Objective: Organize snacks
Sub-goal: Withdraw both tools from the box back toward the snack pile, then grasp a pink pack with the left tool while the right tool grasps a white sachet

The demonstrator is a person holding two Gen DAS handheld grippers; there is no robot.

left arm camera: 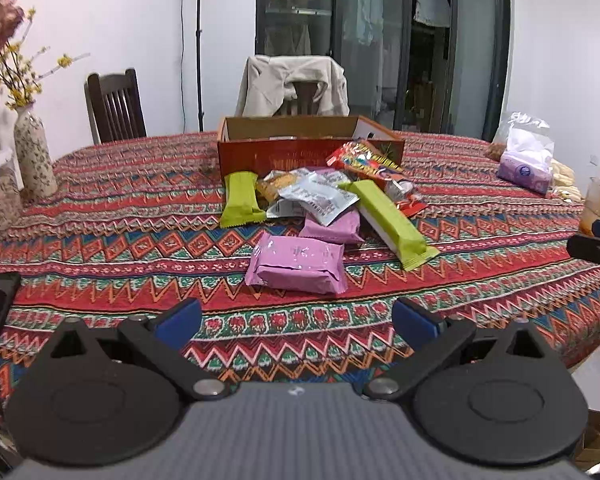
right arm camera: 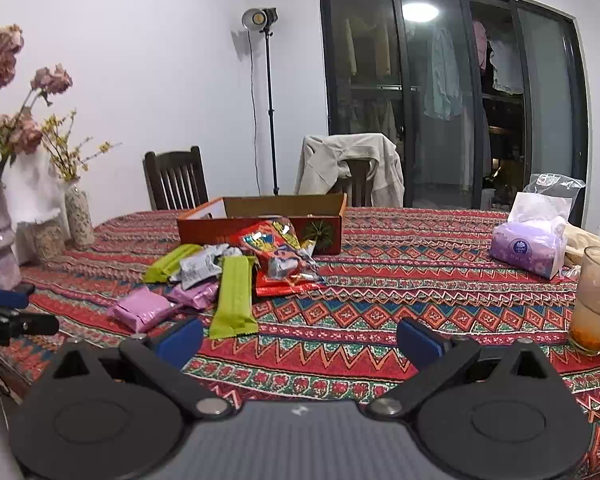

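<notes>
A heap of snack packets lies on the patterned tablecloth in front of an open red cardboard box (left arm camera: 300,152) (right arm camera: 260,228). Nearest my left gripper is a pink packet (left arm camera: 296,266) (right arm camera: 142,312), with a second pink one (left arm camera: 332,228) behind it. Two green bars (left arm camera: 240,200) (left arm camera: 392,220) flank silver packets (left arm camera: 320,196). A red printed bag (right arm camera: 274,244) leans on the box. A long green bar (right arm camera: 234,296) points toward my right gripper. My left gripper (left arm camera: 296,320) and right gripper (right arm camera: 300,338) are both open and empty, short of the heap.
Flower vases (left arm camera: 34,152) (right arm camera: 78,216) stand at the table's left. A purple tissue pack (right arm camera: 528,248) and a glass with a drink (right arm camera: 596,300) are at the right. Chairs (left arm camera: 116,106) stand behind the table, one draped with a jacket (right arm camera: 352,164).
</notes>
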